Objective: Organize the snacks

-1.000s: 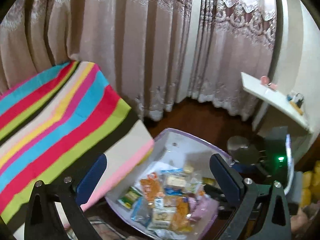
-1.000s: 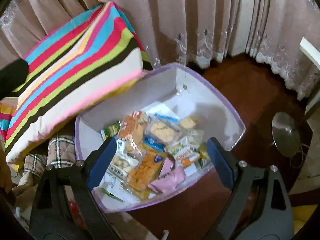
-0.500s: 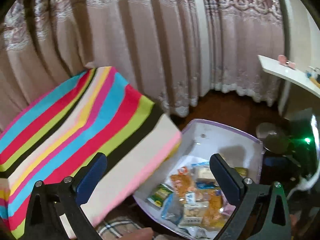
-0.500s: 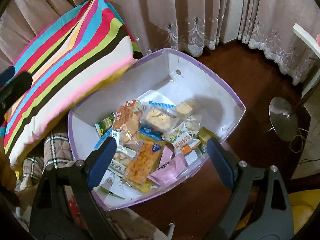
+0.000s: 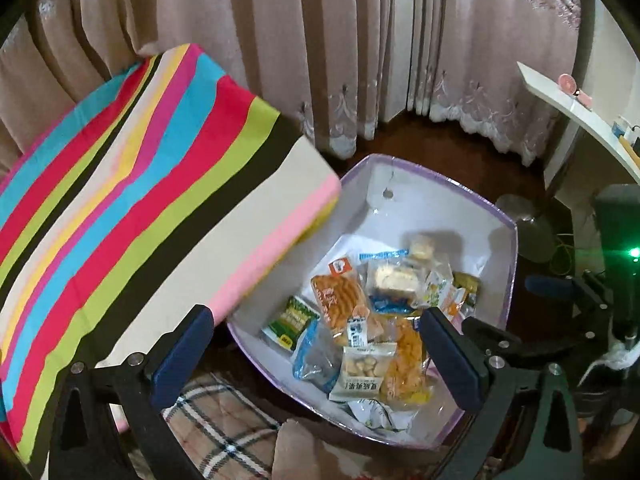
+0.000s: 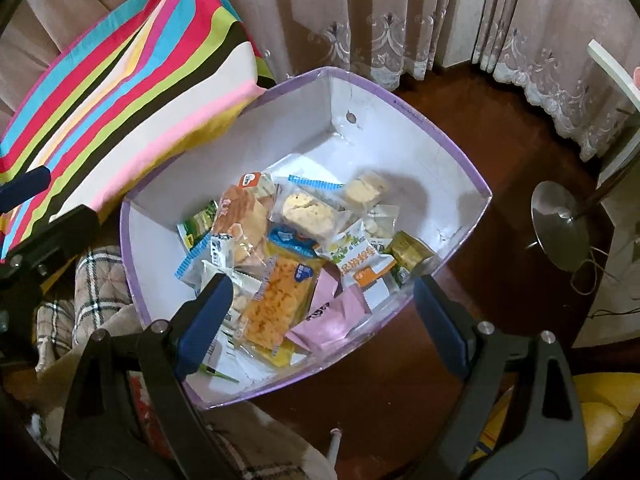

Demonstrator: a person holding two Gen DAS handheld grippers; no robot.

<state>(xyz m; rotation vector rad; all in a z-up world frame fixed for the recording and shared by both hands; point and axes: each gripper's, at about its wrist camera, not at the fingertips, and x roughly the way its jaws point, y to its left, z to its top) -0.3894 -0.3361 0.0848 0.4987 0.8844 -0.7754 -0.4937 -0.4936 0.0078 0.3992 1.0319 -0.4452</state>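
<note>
A white box with a purple rim (image 5: 513, 240) (image 6: 460, 148) stands on the dark wood floor and holds several wrapped snacks. Among them are an orange cracker pack (image 6: 276, 300), a pink packet (image 6: 332, 316), a green packet (image 5: 292, 316) and a clear-wrapped cake (image 6: 308, 212). My left gripper (image 5: 316, 352) is open and empty above the box's near left corner. My right gripper (image 6: 320, 316) is open and empty above the box's near side. Part of the left gripper shows at the left edge of the right wrist view (image 6: 44, 236).
A striped cushion (image 5: 132, 184) (image 6: 132, 64) leans over the box's left side. A plaid cloth (image 5: 224, 432) lies below it. Curtains (image 5: 280, 40) hang behind. A lamp base (image 6: 560, 224), a white shelf (image 5: 580, 116) and a yellow object (image 6: 600, 412) are at the right.
Both grippers have moved closer over the box, which now looks larger. The left view has swung down and right, bringing more of the snacks between its fingers. Both stay open.
</note>
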